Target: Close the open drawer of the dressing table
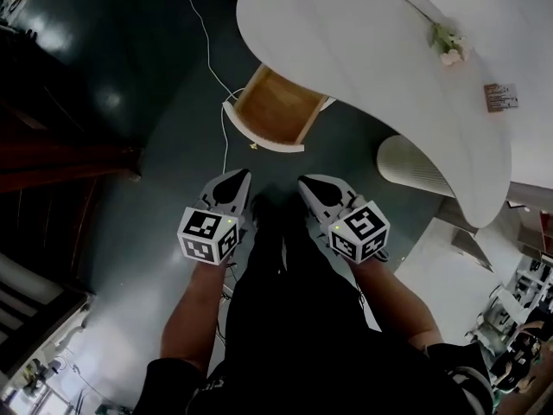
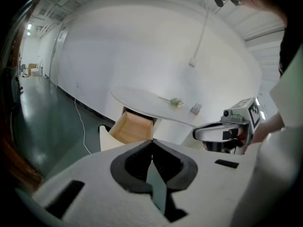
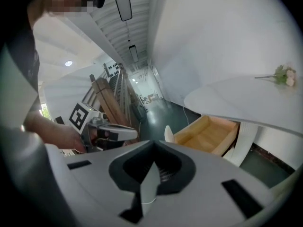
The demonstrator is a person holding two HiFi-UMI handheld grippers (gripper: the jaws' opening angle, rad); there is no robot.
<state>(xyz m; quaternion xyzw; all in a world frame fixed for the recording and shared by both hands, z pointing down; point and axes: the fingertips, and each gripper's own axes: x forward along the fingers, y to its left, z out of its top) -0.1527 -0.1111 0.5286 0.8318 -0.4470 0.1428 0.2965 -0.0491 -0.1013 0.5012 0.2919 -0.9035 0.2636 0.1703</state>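
Note:
The dressing table's wooden drawer (image 1: 272, 106) stands pulled out from under the white oval tabletop (image 1: 371, 50), its white front panel toward me. My left gripper (image 1: 235, 180) and right gripper (image 1: 309, 184) hover side by side over the floor, short of that panel and apart from it. Both are shut, tips meeting, with nothing between them. In the left gripper view the drawer (image 2: 130, 126) lies ahead of the left gripper (image 2: 152, 140), and the right gripper (image 2: 222, 129) shows beside it. In the right gripper view the drawer (image 3: 208, 134) sits ahead and right of the right gripper (image 3: 152, 142).
A flower sprig (image 1: 448, 43) and a small card (image 1: 501, 96) lie on the tabletop. A white ribbed stool (image 1: 410, 167) stands right of the drawer. A white cable (image 1: 207, 50) runs over the dark floor. Dark wooden furniture (image 1: 52, 162) stands at the left.

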